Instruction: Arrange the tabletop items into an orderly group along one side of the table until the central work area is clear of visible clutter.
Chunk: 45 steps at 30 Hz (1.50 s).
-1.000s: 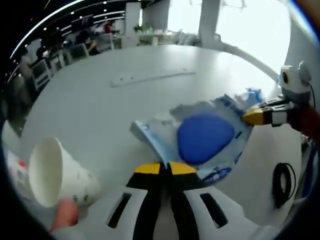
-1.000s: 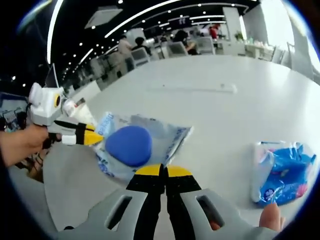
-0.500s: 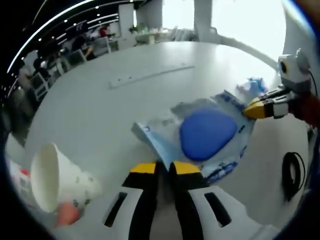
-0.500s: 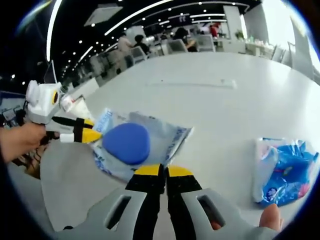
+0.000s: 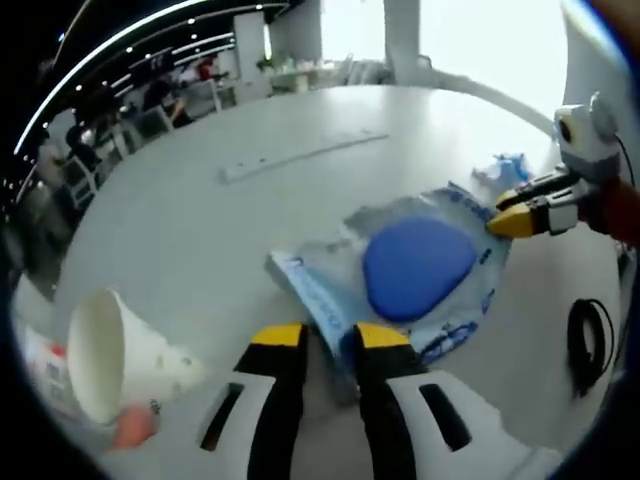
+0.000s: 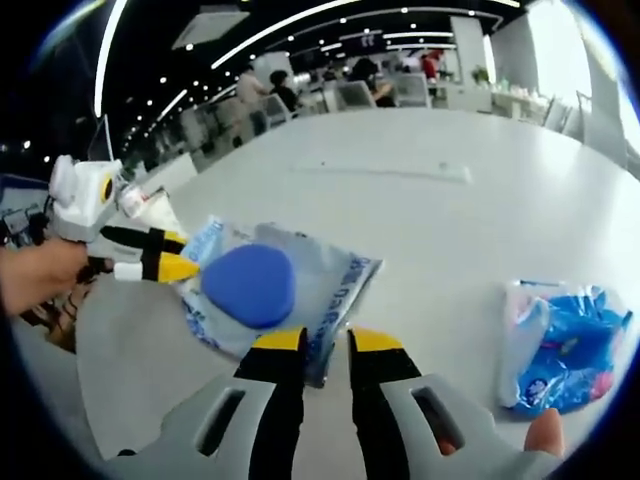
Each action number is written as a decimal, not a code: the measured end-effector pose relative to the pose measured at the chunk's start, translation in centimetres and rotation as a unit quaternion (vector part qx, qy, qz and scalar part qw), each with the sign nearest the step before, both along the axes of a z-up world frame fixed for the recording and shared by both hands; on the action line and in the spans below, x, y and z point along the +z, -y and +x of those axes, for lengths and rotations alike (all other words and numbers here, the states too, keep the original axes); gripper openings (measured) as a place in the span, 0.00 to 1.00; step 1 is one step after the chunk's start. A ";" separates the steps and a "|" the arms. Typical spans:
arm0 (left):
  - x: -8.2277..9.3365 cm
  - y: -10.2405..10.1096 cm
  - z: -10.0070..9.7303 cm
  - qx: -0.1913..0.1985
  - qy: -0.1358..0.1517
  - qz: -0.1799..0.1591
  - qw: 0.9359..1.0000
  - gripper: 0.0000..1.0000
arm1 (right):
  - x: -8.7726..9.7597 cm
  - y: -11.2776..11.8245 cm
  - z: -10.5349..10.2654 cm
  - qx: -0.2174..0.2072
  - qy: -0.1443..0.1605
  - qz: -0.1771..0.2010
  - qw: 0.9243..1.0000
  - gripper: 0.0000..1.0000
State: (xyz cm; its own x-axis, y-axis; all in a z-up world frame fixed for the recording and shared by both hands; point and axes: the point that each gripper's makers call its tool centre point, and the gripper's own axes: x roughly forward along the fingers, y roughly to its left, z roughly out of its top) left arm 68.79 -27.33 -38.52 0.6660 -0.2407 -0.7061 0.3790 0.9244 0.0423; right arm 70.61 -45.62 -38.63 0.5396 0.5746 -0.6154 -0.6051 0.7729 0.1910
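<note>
Clear plastic pack with blue round pad inside (image 5: 415, 270) lies flat on white round table (image 5: 190, 220). Left gripper (image 5: 326, 338) jaws a little apart, pack edge between tips. Right gripper (image 6: 326, 342) same at opposite edge. White paper cup (image 5: 110, 355) on its side nearby. Blue crinkly bag (image 6: 560, 350) well apart.

Dim hall, ceiling light strips (image 6: 280, 30); bright windows (image 5: 480, 45), pillar (image 5: 403, 40)

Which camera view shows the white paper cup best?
The left gripper view shows it best: the white paper cup lies on its side at the lower left, its open mouth facing the camera. In the right gripper view, only a small white part of the cup appears behind the left claw, too hidden to judge.
</note>
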 end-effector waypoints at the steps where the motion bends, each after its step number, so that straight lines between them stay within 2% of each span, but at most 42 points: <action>1: 0.0 0.0 -0.1 -0.001 0.000 0.002 1.000 0.21 | 0.1 0.1 0.0 -0.001 0.002 -0.001 1.000 0.19; 4: 0.3 0.0 -0.3 0.002 0.005 0.000 1.000 0.27 | 0.5 0.4 -0.1 -0.006 0.009 0.003 1.000 0.24; 8: 0.9 0.1 -0.6 0.000 0.013 -0.003 1.000 0.29 | 1.4 0.5 0.1 -0.010 0.022 0.012 1.000 0.29; 11: 1.6 0.4 -0.8 0.001 0.022 -0.014 1.000 0.34 | 2.0 0.5 0.1 -0.014 0.032 0.018 0.999 0.37; 15: 3.2 1.7 -1.1 -0.015 0.043 -0.037 0.998 0.37 | 2.8 0.3 -0.2 -0.011 0.044 0.025 0.999 0.42; 21: 5.3 3.5 -1.8 -0.038 0.058 -0.070 0.995 0.44 | 3.8 0.5 -0.9 -0.002 0.054 0.032 0.998 0.51; 24: 6.0 4.3 -2.1 -0.048 0.061 -0.080 0.994 0.47 | 4.3 1.0 -1.2 -0.005 0.059 0.035 0.998 0.57; 27: 6.0 5.2 -2.6 -0.057 0.052 -0.093 0.993 0.50 | 4.7 1.3 -1.6 -0.011 0.062 0.045 0.997 0.67; 37: 7.4 9.4 -4.0 -0.097 0.046 -0.115 0.988 0.54 | 6.6 3.7 -3.5 -0.014 0.078 0.040 0.996 0.68; 45: 8.9 13.7 -4.5 -0.138 0.053 -0.117 0.982 0.56 | 8.0 8.0 -4.9 -0.044 0.095 0.037 0.994 0.68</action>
